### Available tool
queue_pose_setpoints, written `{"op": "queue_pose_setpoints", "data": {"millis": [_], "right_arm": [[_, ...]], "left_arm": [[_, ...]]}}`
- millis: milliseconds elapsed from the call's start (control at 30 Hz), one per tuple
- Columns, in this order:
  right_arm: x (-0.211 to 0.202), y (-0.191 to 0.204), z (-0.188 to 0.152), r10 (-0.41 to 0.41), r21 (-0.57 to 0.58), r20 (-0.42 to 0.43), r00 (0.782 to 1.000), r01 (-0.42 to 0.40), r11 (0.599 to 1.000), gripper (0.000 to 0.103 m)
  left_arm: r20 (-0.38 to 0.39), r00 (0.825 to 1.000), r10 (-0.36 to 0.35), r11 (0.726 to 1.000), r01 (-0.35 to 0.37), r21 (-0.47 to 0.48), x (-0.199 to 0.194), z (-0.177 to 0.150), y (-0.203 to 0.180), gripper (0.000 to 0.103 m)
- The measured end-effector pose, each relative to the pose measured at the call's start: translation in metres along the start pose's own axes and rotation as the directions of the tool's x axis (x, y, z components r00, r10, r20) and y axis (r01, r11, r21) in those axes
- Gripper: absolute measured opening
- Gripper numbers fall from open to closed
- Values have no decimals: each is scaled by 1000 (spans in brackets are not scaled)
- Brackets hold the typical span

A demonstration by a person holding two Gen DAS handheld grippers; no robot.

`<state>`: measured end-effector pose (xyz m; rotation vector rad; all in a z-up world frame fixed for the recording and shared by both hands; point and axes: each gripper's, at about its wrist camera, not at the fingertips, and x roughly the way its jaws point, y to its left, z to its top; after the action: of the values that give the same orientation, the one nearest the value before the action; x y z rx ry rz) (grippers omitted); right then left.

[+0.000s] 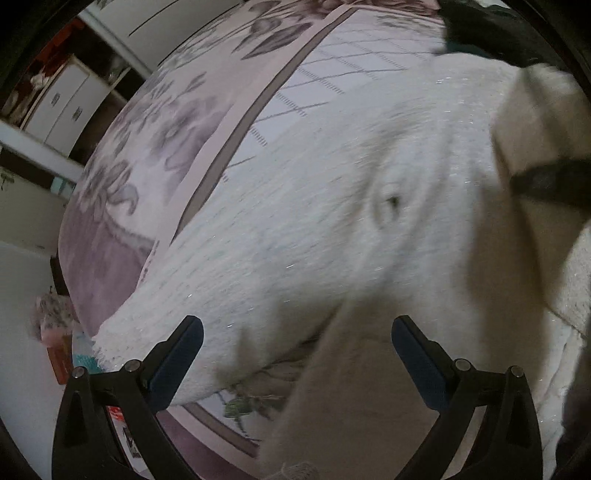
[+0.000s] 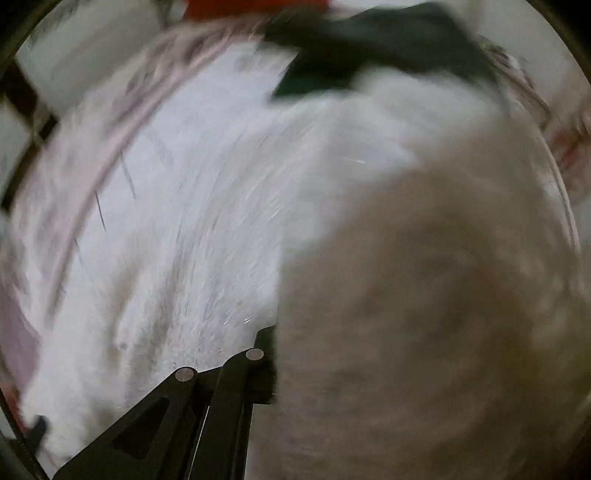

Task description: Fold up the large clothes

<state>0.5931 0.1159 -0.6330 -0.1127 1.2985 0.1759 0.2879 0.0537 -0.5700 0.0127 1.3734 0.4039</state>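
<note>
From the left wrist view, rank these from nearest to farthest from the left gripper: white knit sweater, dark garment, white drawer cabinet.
Measured from the left gripper:
1. White knit sweater, directly ahead, its hem between the open fingers.
2. Dark garment, upper right, beyond the sweater on the floral bedspread.
3. White drawer cabinet, far left, off the bed.

No readable text, label, brand, number or sign anywhere in either view. Only flower prints and thin crossing lines on the bedspread (image 1: pixel 177 122), no lettering. Bare knit on the white sweater (image 1: pixel 332 229), no tag showing. Small red-and-white packaging (image 1: pixel 118 413) at the lower left, too small and blurred to read. Right wrist view smeared by motion throughout.
</note>
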Motion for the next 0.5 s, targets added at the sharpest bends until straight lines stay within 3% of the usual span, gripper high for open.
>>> {"op": "queue_pose_setpoints", "data": {"millis": [67, 100, 133, 200, 267, 333, 400, 500], "right_arm": [[20, 3, -6, 45, 15, -93, 995, -44, 999, 18], [20, -7, -11, 129, 76, -122, 984, -121, 990, 34], [14, -19, -17, 215, 137, -131, 968, -197, 971, 52], [-11, -49, -34, 308, 232, -102, 946, -279, 932, 65], [-44, -88, -58, 334, 308, -50, 941, -304, 902, 65], [-75, -140, -94, 275, 393, -24, 961, -244, 887, 66], [-85, -187, -132, 194, 461, -75, 978, -139, 877, 66], [-66, -253, -184, 197, 550, -181, 964, -66, 833, 66]], "left_arm": [[-16, 1000, -11, 1000, 11, -5, 3, -1, 5, 103], [-22, 999, -22, 1000, 22, -8, 2, -2, 6, 103], [-23, 999, -32, 999, 31, -9, 0, -3, 8, 103], [-15, 999, -44, 999, 44, -3, -6, -5, 9, 103], [-9, 999, -50, 999, 50, 4, -13, -7, 7, 103], [-8, 998, -56, 998, 56, 8, -21, -9, 2, 103], [-7, 998, -61, 998, 61, 10, -29, -11, -6, 103], [2, 998, -55, 998, 55, 12, -41, -17, -25, 103]]}}
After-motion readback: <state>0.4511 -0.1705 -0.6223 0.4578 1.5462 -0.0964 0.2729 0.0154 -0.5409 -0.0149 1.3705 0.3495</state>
